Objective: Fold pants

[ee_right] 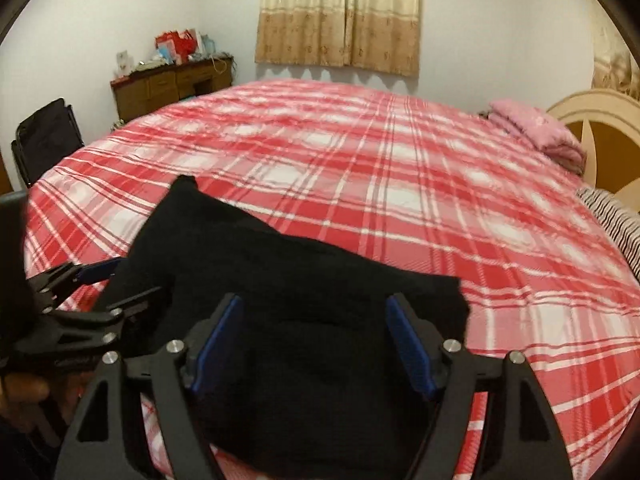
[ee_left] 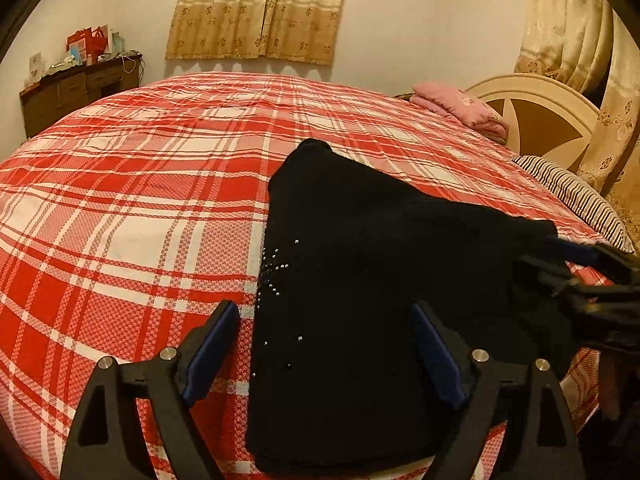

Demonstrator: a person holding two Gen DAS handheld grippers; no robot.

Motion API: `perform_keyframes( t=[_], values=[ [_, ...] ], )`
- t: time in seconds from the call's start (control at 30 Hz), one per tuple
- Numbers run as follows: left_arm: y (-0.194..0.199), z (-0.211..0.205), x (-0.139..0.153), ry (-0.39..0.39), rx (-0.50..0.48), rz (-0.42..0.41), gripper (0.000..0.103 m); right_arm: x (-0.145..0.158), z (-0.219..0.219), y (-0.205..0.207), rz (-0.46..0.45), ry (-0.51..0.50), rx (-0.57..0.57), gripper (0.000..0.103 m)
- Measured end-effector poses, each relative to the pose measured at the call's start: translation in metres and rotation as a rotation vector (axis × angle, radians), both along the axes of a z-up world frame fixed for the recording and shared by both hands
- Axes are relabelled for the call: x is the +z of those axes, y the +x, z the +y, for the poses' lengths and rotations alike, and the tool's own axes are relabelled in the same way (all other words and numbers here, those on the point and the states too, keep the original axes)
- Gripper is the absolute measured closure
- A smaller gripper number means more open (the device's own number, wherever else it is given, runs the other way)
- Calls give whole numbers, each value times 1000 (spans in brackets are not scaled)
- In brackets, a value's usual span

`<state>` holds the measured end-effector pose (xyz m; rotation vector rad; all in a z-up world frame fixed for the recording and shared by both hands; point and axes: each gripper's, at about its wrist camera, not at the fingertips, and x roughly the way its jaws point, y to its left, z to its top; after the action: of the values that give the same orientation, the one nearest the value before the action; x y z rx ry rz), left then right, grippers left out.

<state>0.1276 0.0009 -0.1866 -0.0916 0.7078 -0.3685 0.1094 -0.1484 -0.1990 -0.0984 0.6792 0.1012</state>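
Black studded fabric pants (ee_left: 360,288) lie bunched at the red plaid bedspread's (ee_left: 120,208) 6 o'clock edge; left gripper (ee_left: 324,348) and right gripper (ee_right: 316,344) both gape apart. Pinch matching corners, lift evenly

No text, label, brand or number can be read in either view. The red bags and cards (ee_right: 178,46) on the wooden dresser (ee_right: 172,84), at about eleven o'clock in the right wrist view, are too small and blurred to make out any print.
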Motion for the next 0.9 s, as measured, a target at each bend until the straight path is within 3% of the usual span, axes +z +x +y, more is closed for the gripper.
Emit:
perform_keyframes(
  t=[0.13, 0.23, 0.4, 0.53, 0.63, 0.7, 0.77, 0.83, 0.9],
  values=[
    [0, -1, -1, 7, -4, -3, 13, -21, -1, 14, 73, -82, -30, 24],
    [0, -2, -1, 14, -6, -2, 13, -28, -3, 6, 54, -133, -34, 15],
    [-1, 2, 6, 18, 1, -4, 13, -29, -12, 0, 56, -133, -38, 9],
    [8, 6, 22, 42, 23, -62, 13, -28, -18, -10, 21, -106, -14, 9],
    [27, 5, 33, 87, 39, -90, 13, -20, -26, -9, 13, -32, 4, 15],
    [57, -2, 27, 153, 22, -20, 13, -12, -36, -4, 29, 42, -13, 15],
    [78, -6, 18, 172, -8, 50, 12, -14, -44, 4, 58, 80, -22, 15],
    [88, -2, 14, 153, -4, 72, 1, -16, -52, 9, 60, 85, -53, 15],
    [93, 7, 11, 88, 0, 118, 1, -26, -71, 14, 106, 132, -102, 14]
  ],
)
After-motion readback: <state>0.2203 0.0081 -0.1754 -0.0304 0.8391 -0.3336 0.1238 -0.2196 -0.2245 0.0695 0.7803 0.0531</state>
